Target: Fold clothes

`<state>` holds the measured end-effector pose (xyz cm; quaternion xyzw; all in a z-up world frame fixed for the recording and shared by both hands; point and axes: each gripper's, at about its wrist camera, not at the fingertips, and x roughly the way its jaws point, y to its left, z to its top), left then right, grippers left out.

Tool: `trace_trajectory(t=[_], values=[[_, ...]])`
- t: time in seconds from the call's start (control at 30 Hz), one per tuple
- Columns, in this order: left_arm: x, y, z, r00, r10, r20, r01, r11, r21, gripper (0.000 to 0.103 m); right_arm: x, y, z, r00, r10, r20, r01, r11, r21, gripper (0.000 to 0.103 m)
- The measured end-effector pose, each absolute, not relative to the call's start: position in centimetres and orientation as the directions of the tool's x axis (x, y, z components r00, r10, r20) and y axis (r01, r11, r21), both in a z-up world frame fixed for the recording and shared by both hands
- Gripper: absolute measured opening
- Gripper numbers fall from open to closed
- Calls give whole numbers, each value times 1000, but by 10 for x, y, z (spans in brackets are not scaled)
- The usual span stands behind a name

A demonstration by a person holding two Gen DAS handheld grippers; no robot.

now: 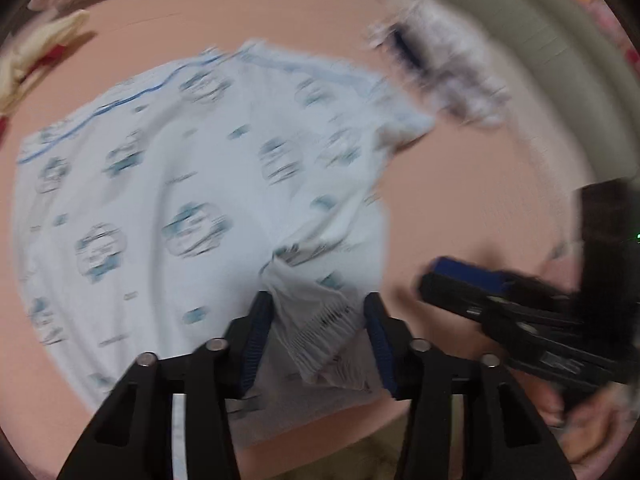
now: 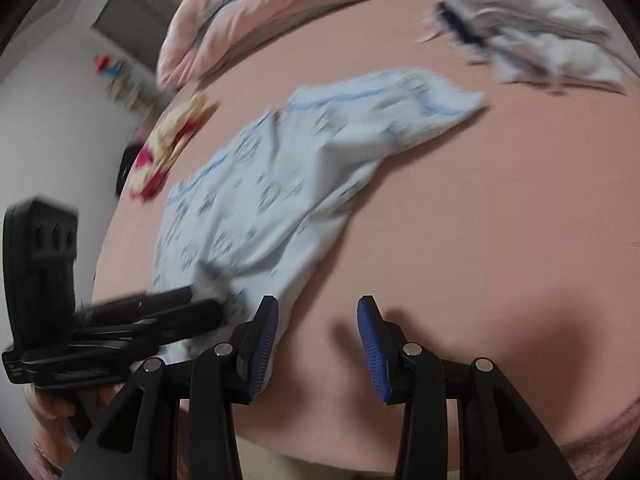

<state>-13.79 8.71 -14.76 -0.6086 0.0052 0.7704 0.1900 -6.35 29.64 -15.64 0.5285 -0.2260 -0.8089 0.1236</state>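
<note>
A light blue garment (image 1: 168,184) with dark printed emblems lies spread on the pink bed sheet (image 1: 460,184). My left gripper (image 1: 318,312) points down at its near edge. A raised bunch of the cloth with a printed label (image 1: 320,328) sits pinched between the blue pads. In the right wrist view that gripper (image 2: 208,300) comes in from the left, with the garment (image 2: 280,184) drawn up to its tips. My right gripper (image 2: 318,316) hovers open over bare sheet, its left finger (image 2: 266,332) just beside the garment's edge. It also shows at the right of the left wrist view (image 1: 436,276).
A white and dark crumpled garment (image 2: 540,40) lies at the far right of the bed. A yellow and red cloth (image 2: 172,140) sits at the far left. A rolled pink duvet (image 2: 260,12) lies along the back. The bed's front edge (image 2: 320,464) is close below the grippers.
</note>
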Motion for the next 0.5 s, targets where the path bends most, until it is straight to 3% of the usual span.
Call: trace_trajectory(t=[0.1, 0.17, 0.27, 0.5], values=[[-135, 56, -148, -183, 241, -953, -194, -959, -205, 32, -62, 289, -168, -359, -417, -835, -32, -888, 458, 41], [-134, 35, -143, -193, 278, -941, -124, -958, -258, 32, -59, 290, -175, -343, -386, -856, -30, -907, 420, 41], [-141, 16, -142, -181, 427, -886, -59, -904, -424, 32, -60, 286, -173, -359, -378, -853, -11, -912, 409, 41], [-154, 53, -168, -45, 475, -879, -146, -874, -465, 31, -63, 273, -168, -353, -402, -845, 20, -906, 423, 41]])
